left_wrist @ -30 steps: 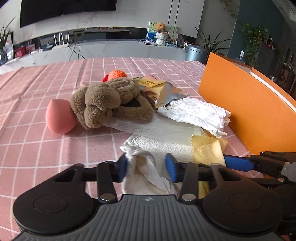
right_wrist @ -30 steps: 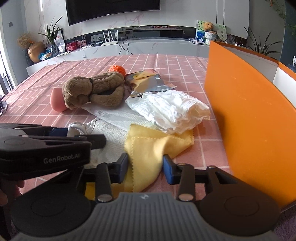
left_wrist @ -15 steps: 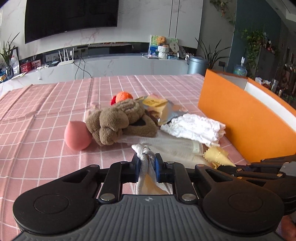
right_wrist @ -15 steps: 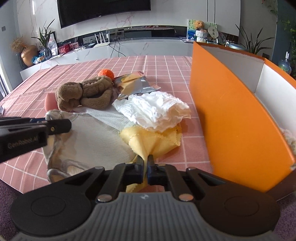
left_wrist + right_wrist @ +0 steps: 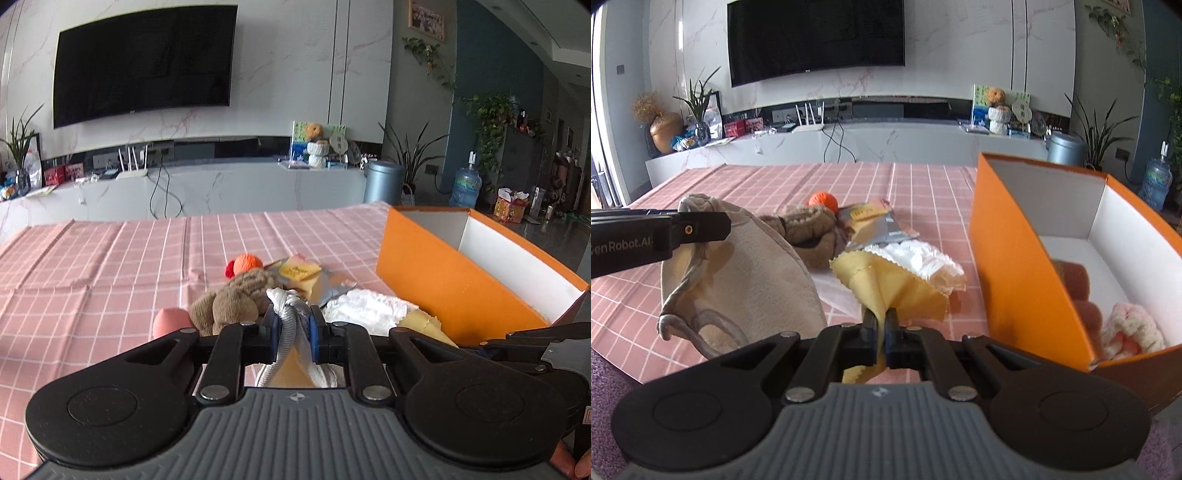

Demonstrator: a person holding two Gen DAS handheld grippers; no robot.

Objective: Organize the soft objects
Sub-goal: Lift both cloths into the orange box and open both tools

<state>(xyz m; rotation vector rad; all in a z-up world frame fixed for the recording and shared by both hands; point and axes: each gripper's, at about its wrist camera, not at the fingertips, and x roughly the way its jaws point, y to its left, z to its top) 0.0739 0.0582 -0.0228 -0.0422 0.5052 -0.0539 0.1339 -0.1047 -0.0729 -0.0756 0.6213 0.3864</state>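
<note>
My left gripper (image 5: 291,329) is shut on a bunched edge of the cream towel (image 5: 287,301), held up off the pink checked tablecloth. In the right wrist view the towel (image 5: 750,273) hangs below that gripper (image 5: 705,227) at the left. My right gripper (image 5: 881,326) is shut on a corner of the yellow cloth (image 5: 886,284), which rises as a cone from its jaws. A brown plush toy (image 5: 236,299), a white cloth (image 5: 919,258), a pink egg-shaped sponge (image 5: 170,321) and an orange knitted ball (image 5: 823,201) lie on the table.
An open orange box (image 5: 1015,258) stands at the right; a pink-and-white knitted piece (image 5: 1130,328) and brownish soft items lie inside it. A foil pouch (image 5: 875,225) lies behind the white cloth. The table's near edge runs just below the hanging towel.
Both grippers went from open to shut, the left on the towel and the right on the yellow cloth. Both then rose and lifted the cloths off the table.
</note>
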